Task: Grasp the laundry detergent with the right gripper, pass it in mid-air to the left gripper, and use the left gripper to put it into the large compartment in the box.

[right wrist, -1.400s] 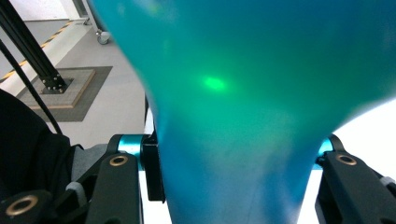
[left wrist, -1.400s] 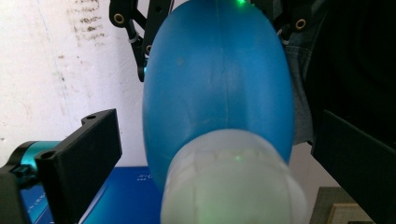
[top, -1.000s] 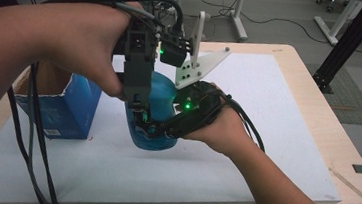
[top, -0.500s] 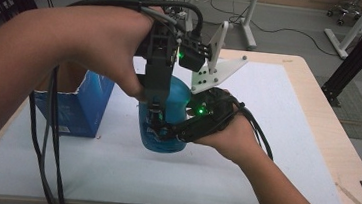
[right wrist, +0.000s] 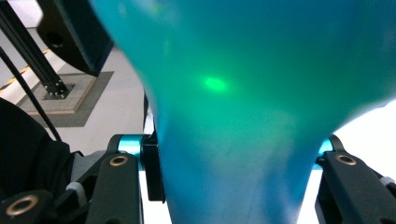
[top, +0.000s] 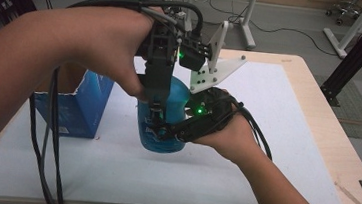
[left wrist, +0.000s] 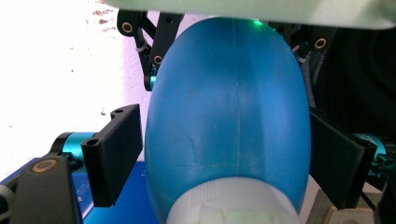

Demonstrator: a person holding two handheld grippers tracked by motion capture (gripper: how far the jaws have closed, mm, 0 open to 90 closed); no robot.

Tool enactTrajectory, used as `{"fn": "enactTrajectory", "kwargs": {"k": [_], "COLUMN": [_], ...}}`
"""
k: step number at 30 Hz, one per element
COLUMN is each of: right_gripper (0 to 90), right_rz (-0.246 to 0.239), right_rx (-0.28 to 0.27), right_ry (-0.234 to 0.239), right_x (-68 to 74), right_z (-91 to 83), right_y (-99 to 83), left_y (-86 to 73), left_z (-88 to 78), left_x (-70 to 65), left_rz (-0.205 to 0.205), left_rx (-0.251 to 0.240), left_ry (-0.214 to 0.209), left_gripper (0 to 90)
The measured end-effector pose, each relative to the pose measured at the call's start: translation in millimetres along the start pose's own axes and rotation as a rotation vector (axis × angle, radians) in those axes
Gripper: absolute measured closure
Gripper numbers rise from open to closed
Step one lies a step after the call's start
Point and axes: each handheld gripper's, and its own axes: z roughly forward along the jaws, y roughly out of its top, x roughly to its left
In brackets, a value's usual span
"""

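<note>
The left gripper (top: 157, 111) has just been closing its jaws around the blue bottle (top: 164, 125), upright beside the blue box (top: 75, 107), the right gripper (top: 178, 131) clamps its smooth, slippery, light plastic waist.

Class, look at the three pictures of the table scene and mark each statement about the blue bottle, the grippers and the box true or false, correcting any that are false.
1. The translucent blue plastic bottle stands on the white sheet covering the table. True.
2. The right gripper is clamped on the bottle's body. True.
3. The left gripper comes at the bottle from below. False: in the high view it reaches down from above, its jaws either side of the top; they have just been closing.
4. The open blue cardboard box lies to the right of the bottle. False: it stands to the left.
5. The bottle's neck has a red cap. False: the part at its neck is white.
</note>
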Motion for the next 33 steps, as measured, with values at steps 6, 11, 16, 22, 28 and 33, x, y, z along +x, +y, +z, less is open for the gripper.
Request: {"fn": "enactTrajectory", "kwargs": {"k": [6, 11, 16, 22, 28, 33], "right_gripper": [46.2, 46.2, 46.2, 46.3, 46.3, 46.2], "right_rz": [0.001, 0.001, -0.001, 0.0, -0.001, 0.0], "right_rx": [-0.003, -0.003, -0.003, -0.01, -0.012, -0.017], "right_ry": [0.0, -0.001, 0.0, -0.001, 0.001, 0.009], "right_x": [-0.7, -0.9, -0.6, -1.0, -0.8, -0.8], "right_z": [-0.8, -1.2, -0.6, -0.7, -0.9, -0.4], "right_y": [0.1, -0.1, -0.1, 0.0, 0.0, 0.1], "left_y": [1.2, 1.7, 3.2, 4.1, 4.3, 5.0], "left_z": [0.6, 1.1, 1.1, 1.9, 2.2, 1.9], "left_x": [0.6, 1.8, 1.8, 2.2, 2.7, 1.7], "left_rz": [0.007, 0.006, 0.005, 0.008, 0.009, 0.019], "left_rx": [0.004, 0.004, 0.001, 0.008, 0.011, 0.026], "left_ry": [-0.002, 0.002, 0.006, 0.002, -0.015, -0.022], "left_gripper": [20.5, 23.1, 25.6, 29.7, 38.1, 39.4]}}
